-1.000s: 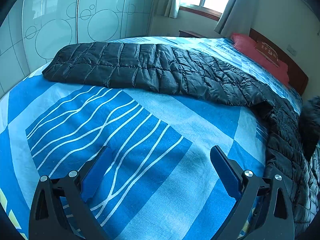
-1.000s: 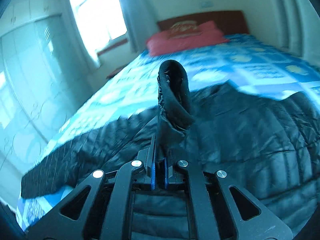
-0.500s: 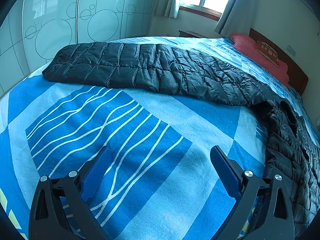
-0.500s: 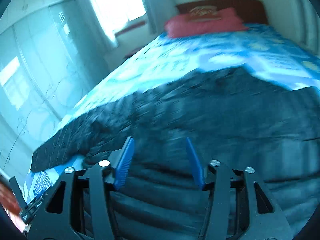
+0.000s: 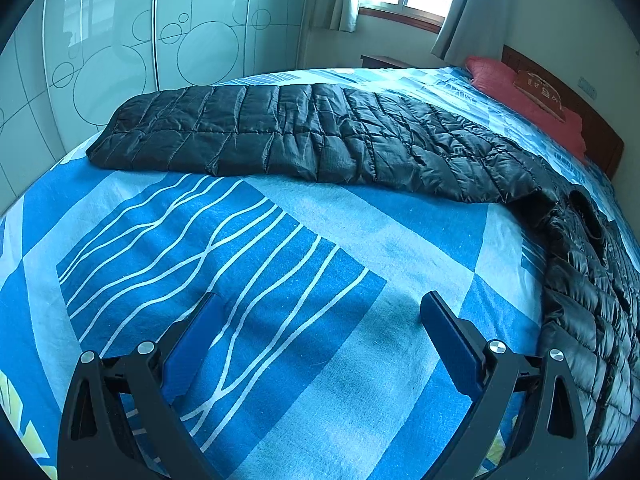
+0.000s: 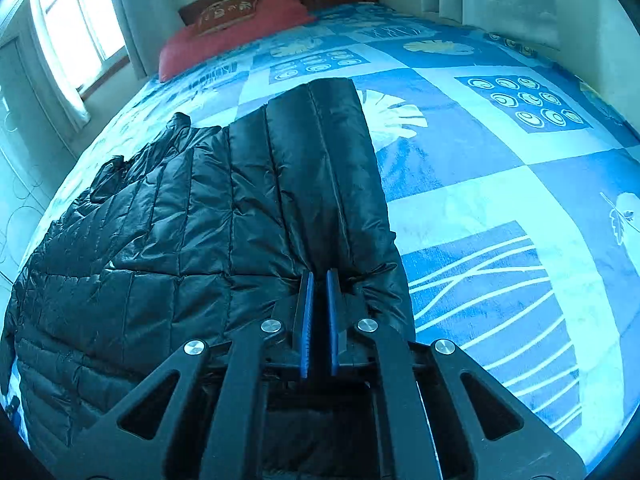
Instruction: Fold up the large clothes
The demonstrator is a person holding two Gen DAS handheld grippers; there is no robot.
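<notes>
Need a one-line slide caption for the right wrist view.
Right gripper shut on the black puffer jacket, spread across the blue patterned bedsheet.

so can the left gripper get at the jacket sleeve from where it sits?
Probably yes. The left gripper is open over bare bedsheet, and nothing lies between it and the sleeve stretched across the bed ahead.

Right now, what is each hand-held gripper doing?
Left hand-held gripper: open, holding nothing.
Right hand-held gripper: closed on the black jacket.

bed (image 5: 320,264), blue patterned sheet | black quilted jacket (image 5: 304,132) | red pillow (image 5: 528,96), seemingly
</notes>
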